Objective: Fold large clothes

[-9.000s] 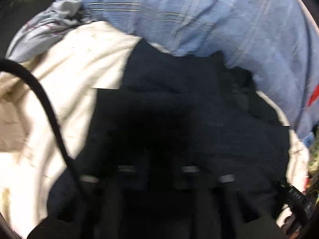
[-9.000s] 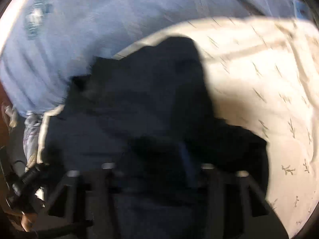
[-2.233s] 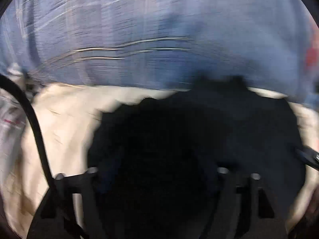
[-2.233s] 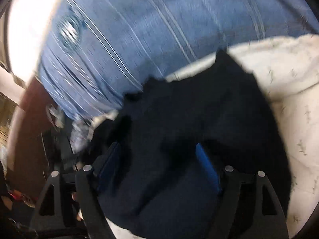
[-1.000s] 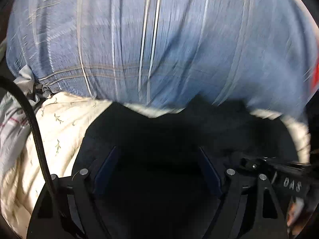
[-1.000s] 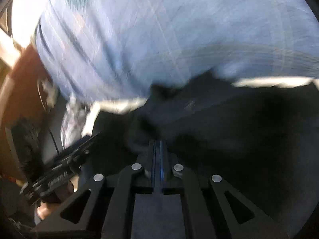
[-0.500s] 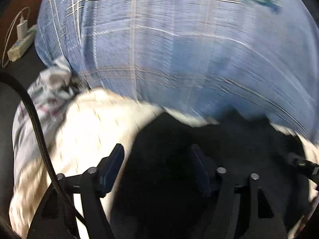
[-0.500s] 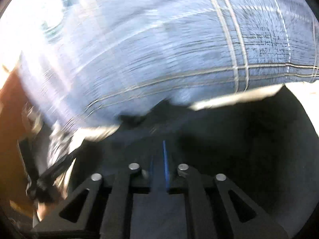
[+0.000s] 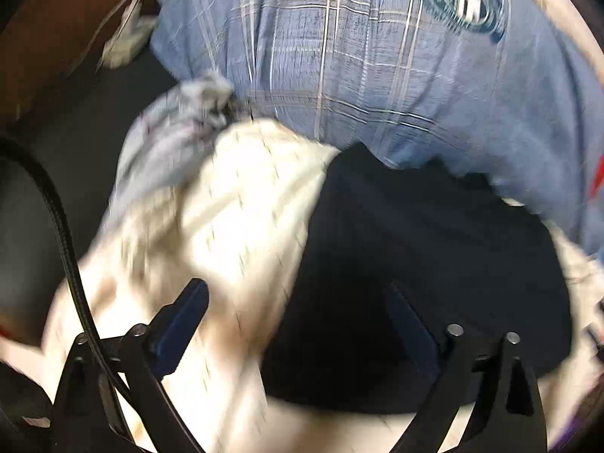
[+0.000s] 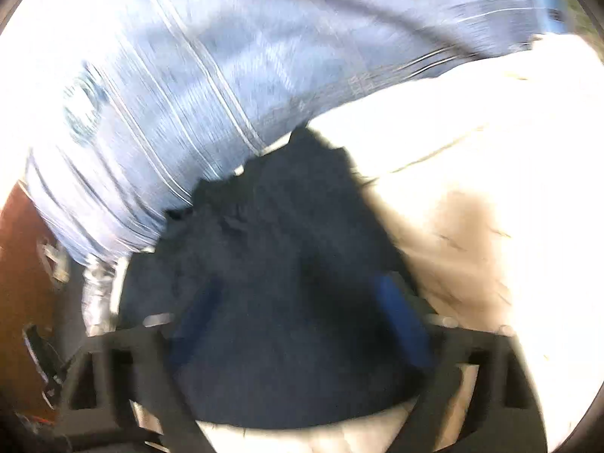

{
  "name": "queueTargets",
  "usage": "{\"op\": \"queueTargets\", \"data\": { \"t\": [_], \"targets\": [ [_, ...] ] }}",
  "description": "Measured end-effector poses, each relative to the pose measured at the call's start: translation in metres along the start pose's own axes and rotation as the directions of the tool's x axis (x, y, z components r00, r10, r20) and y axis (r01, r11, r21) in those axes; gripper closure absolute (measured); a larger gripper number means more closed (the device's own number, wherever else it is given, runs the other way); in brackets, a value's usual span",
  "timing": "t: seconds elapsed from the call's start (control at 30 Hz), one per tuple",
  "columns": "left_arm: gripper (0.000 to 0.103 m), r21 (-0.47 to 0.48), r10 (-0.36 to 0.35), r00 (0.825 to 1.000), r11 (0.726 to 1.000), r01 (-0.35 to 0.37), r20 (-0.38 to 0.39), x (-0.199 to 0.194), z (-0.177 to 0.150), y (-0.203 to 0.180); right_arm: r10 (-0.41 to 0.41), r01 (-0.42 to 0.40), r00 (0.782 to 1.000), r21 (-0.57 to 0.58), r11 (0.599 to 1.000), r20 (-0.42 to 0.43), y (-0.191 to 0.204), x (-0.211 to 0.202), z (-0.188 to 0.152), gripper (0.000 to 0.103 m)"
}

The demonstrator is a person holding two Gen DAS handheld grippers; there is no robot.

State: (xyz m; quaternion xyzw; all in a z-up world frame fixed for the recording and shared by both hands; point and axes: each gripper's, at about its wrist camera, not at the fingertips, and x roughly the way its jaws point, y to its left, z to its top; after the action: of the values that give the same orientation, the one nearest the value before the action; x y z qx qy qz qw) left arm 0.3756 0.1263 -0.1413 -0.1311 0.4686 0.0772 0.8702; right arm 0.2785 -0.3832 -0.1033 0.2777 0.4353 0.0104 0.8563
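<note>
A dark navy garment (image 9: 434,256) lies folded in a compact pile on a cream sheet (image 9: 241,219) printed with small sprigs. My left gripper (image 9: 298,321) hovers above the pile's left edge, its jaws opening wide with nothing pinched between the blue pads (image 9: 181,321). In the right wrist view the same navy garment (image 10: 271,264) fills the middle, and my right gripper (image 10: 298,324) is above it, jaws opening and free of the cloth. Both views are motion-blurred.
A big blue checked pillow (image 9: 377,60) with a round logo lies behind the garment. A crumpled grey cloth (image 9: 170,132) sits at the sheet's left corner. A black cable (image 9: 64,226) hangs by the left gripper. Brown floor (image 10: 19,264) shows beyond the bed edge.
The right gripper went from shut to wide open and let go of the navy cloth. Both grippers pulled back and up from the pile; the left swung left over the cream sheet.
</note>
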Motion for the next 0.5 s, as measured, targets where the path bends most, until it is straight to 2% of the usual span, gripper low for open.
{"op": "queueTargets", "data": {
  "t": [0.07, 0.1, 0.13, 0.23, 0.3, 0.33, 0.37, 0.43, 0.5],
  "targets": [
    [0.006, -0.099, -0.095, 0.994, 0.991, 0.09, -0.05, -0.015, -0.032, 0.014, 0.029, -0.028, 0.999, 0.042, 0.999, -0.025, 0.002, -0.01, -0.026, 0.014],
    [0.006, -0.134, -0.138, 0.988, 0.983, 0.128, -0.068, -0.009, -0.026, 0.023, 0.066, -0.063, 0.997, 0.104, 0.993, -0.034, -0.008, -0.016, -0.043, 0.014],
    [0.006, -0.188, -0.2, 0.975, 0.966, 0.18, -0.096, -0.013, -0.04, 0.026, 0.091, -0.084, 0.995, 0.144, 0.986, -0.046, -0.017, -0.019, -0.05, 0.014],
    [0.006, -0.303, -0.295, 0.947, 0.921, 0.246, -0.126, -0.01, -0.07, 0.03, 0.182, -0.15, 0.979, 0.289, 0.946, -0.088, -0.057, -0.02, -0.069, 0.014],
    [0.006, -0.348, -0.342, 0.924, 0.898, 0.268, -0.17, 0.014, -0.079, 0.029, 0.195, -0.149, 0.974, 0.324, 0.934, -0.113, -0.068, -0.007, -0.081, 0.014],
    [0.006, -0.382, -0.376, 0.911, 0.877, 0.291, -0.17, 0.027, -0.081, 0.031, 0.216, -0.167, 0.97, 0.345, 0.924, -0.108, -0.072, -0.001, -0.081, 0.014],
    [0.006, -0.409, -0.393, 0.907, 0.861, 0.304, -0.153, 0.033, -0.083, 0.032, 0.25, -0.201, 0.964, 0.374, 0.906, -0.087, -0.077, 0.002, -0.081, 0.014],
    [0.003, -0.416, -0.397, 0.911, 0.852, 0.319, -0.115, 0.045, -0.078, 0.031, 0.294, -0.246, 0.954, 0.401, 0.882, -0.061, -0.08, 0.016, -0.077, 0.014],
    [0.002, -0.422, -0.417, 0.906, 0.836, 0.351, -0.073, 0.049, -0.067, 0.029, 0.282, -0.232, 0.957, 0.416, 0.879, -0.063, -0.08, 0.033, -0.069, 0.014]
  ]
}}
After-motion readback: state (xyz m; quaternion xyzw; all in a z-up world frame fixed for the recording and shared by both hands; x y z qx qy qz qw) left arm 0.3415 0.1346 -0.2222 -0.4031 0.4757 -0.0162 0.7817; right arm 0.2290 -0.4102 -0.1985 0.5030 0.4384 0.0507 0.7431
